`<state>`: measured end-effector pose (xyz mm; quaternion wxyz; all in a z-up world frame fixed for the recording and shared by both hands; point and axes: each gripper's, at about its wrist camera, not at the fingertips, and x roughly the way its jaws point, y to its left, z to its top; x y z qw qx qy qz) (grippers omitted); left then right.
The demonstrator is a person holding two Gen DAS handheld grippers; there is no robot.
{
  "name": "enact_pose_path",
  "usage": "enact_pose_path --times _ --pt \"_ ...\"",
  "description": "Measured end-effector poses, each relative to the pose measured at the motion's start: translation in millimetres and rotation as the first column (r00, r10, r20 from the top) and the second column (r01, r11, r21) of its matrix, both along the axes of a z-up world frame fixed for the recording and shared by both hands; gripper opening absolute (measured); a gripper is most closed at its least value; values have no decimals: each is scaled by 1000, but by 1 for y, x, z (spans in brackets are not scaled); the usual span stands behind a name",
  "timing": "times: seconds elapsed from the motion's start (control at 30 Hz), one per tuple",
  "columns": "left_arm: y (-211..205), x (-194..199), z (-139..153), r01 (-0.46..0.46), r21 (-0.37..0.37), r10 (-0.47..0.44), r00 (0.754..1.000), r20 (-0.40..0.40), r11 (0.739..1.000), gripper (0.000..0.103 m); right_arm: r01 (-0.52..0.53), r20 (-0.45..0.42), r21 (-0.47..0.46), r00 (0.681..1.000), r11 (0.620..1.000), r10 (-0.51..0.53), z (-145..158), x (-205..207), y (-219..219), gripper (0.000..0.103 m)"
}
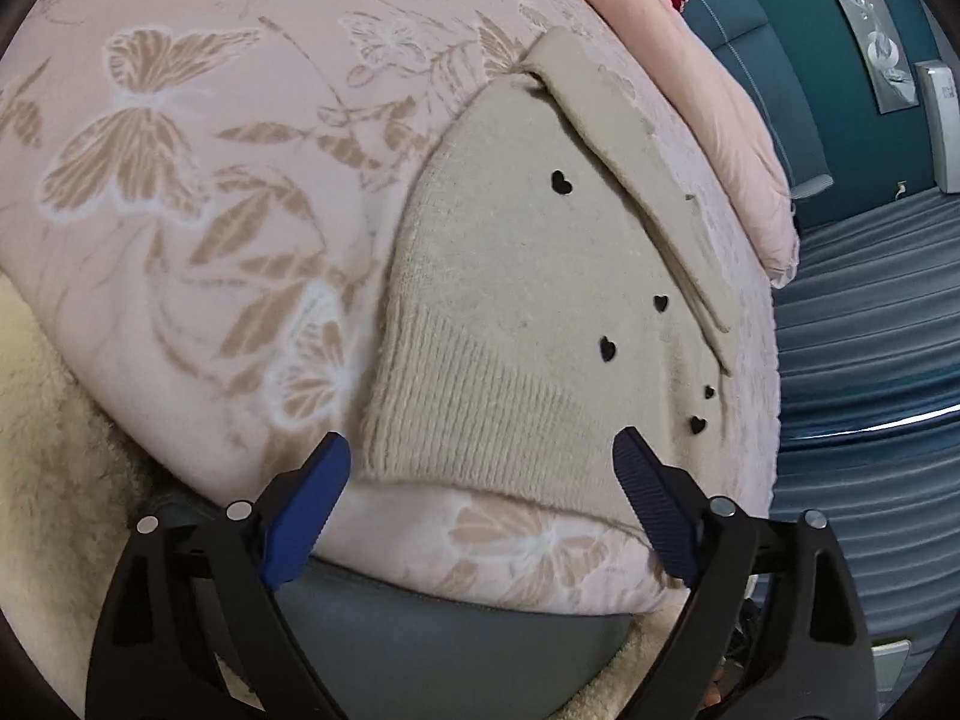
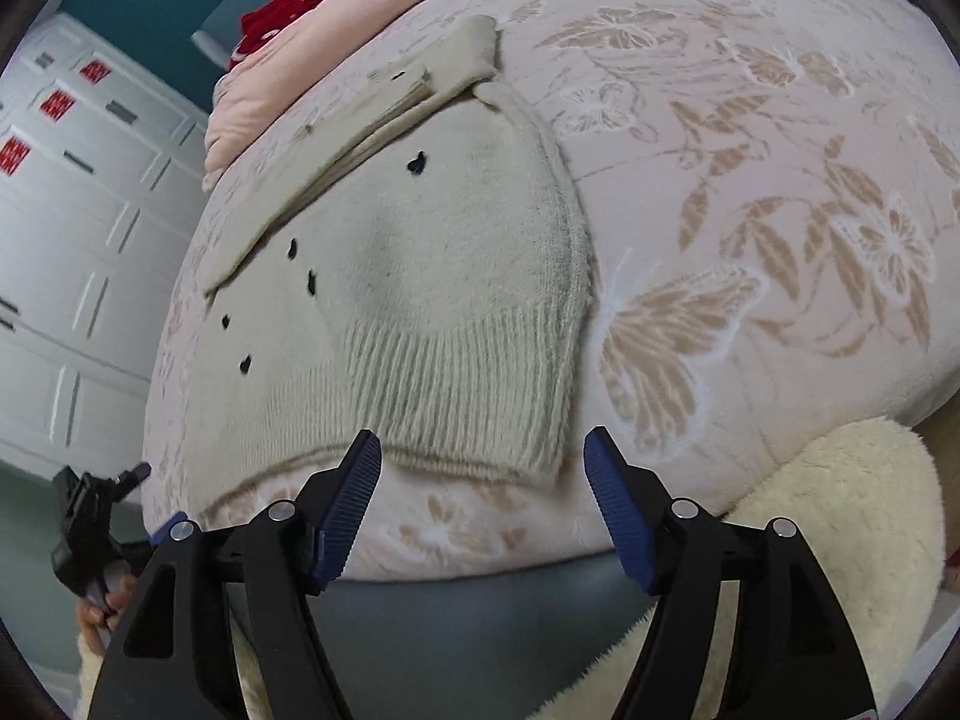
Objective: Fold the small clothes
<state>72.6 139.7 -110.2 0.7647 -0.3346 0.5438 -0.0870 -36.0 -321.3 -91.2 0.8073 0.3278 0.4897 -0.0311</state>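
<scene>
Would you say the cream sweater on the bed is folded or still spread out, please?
Folded: the cream sweater lies compact on the butterfly blanket, one sleeve laid across it.

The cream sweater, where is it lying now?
The cream sweater lies folded on the butterfly-print blanket, just beyond both open grippers, near the bed's edge.

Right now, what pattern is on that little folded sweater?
Plain cream sweater with small black hearts, clearest in the left wrist view.

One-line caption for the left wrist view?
Open left gripper above the hem of a folded beige sweater on a butterfly-print blanket.
</scene>
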Motion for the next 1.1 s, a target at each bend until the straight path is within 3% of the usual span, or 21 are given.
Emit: enact_pose_path --times 0.13,0.2,0.23,0.27,0.37,0.47,0.57,0.73,0.87,0.93,0.97,1.03,1.1 --pt "-2 19 -29 -53 6 53 996 -68 999 85 84 -45 57 996 995 -82 -27 19 -1 71" --pt "1 20 -28 -77 -7 77 995 -64 997 66 110 -33 43 994 993 -108 -28 23 3 68" --pt "0 22 -25 -52 -29 50 997 -55 998 20 90 -6 62 996 994 -90 -26 25 6 33" --pt "-1 26 -25 -22 -50 19 997 -74 999 7 50 10 100 999 994 -52 -25 30 10 13" --pt "5 24 0 -23 -64 22 1000 -20 998 7 7 69 137 997 991 -17 -3 39 16 10" --pt "11 17 41 12 -47 -10 998 55 999 6 -53 147 61 988 997 43 45 35 16 9" --pt "27 2 72 41 -10 -40 994 100 999 6 -121 141 -62 982 991 129 80 20 7 8" --pt "47 -46 77 91 -10 -90 995 32 996 6 -257 -33 -105 966 961 255 77 -32 -2 7" --pt "53 -113 62 151 -4 -151 984 -91 989 6 -426 -214 -62 889 903 405 50 -104 18 7" --pt "55 -143 57 166 -22 -167 973 -162 986 6 -467 -262 -12 855 884 448 43 -137 25 7" --pt "57 -154 59 164 -35 -168 969 -182 986 6 -469 -270 7 850 883 453 43 -147 26 7" --pt "59 -158 74 152 -54 -160 972 -175 987 6 -441 -231 34 870 897 436 57 -151 22 7" --pt "56 -135 99 156 -64 -162 982 -100 986 6 -406 -134 31 904 914 406 80 -130 14 7"
